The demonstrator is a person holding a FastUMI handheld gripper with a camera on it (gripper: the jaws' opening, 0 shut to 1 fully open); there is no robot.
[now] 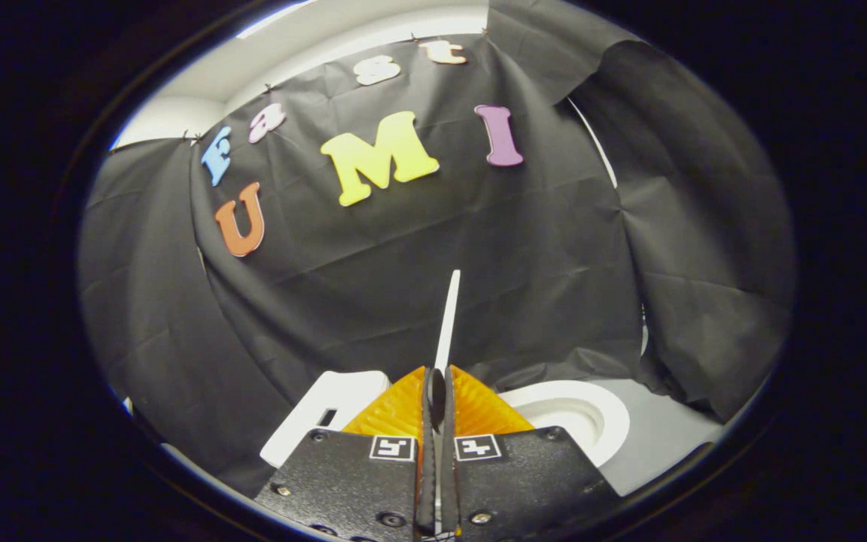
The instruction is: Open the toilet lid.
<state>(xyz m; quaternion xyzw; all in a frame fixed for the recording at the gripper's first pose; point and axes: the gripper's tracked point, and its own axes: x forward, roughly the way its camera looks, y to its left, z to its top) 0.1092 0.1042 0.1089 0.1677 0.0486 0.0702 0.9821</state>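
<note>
Hand-held gripper (437, 391) was pinched shut on the toilet lid (448, 316), seen edge-on, raised upright between the fingers; grip probably served to swing it clear of the bowl (584, 410).

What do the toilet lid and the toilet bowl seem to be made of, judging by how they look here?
Toilet lid: a thin, flat white panel seen edge-on, raised and clamped by the gripper; probably smooth plastic. Toilet bowl: thick, rounded white rim with soft shading; it looks like glazed ceramic, though moulded plastic is possible.
</note>
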